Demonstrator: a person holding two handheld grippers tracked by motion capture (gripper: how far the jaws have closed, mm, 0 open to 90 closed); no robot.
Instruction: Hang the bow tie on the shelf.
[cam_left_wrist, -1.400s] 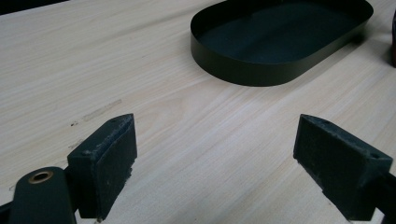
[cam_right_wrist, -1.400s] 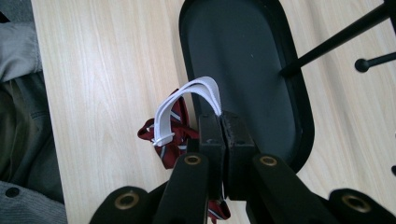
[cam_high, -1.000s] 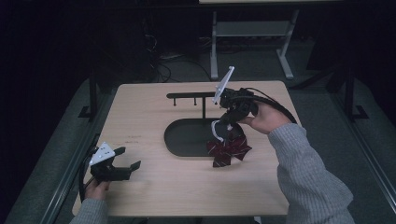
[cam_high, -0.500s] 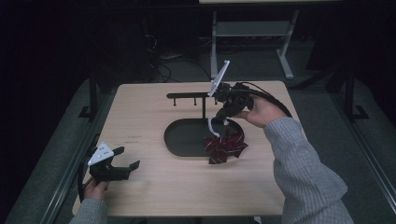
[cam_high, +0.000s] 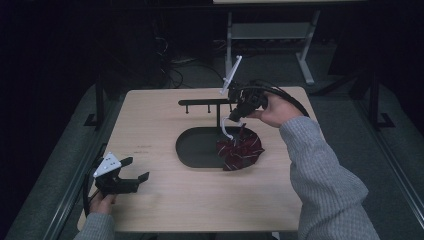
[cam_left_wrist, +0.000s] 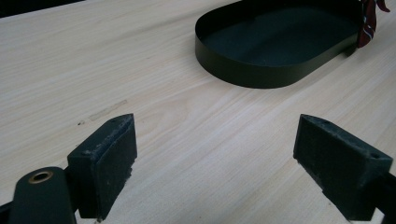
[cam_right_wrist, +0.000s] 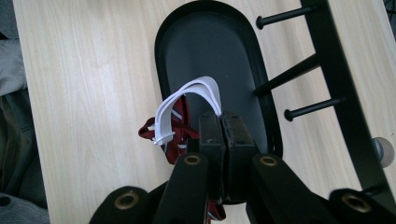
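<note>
Two grippers seen: right gripper (cam_high: 234, 116) pinched white strap (cam_right_wrist: 187, 100) of red bow tie (cam_high: 239, 153), now lifted closer to rack (cam_high: 206, 102) pegs, cloth trailing over tray (cam_high: 192, 150) right edge. Left gripper (cam_left_wrist: 212, 158) spread, idle on near-left tabletop (cam_high: 200, 200). Hanging likely next.

The high view looks forward and down over the bench (cam_high: 165, 210). Both gripper views sit close above it, sharing the black tray (cam_left_wrist: 280, 70).

Dim room, perhaps grey-carpeted floor (cam_high: 350, 125)
</note>
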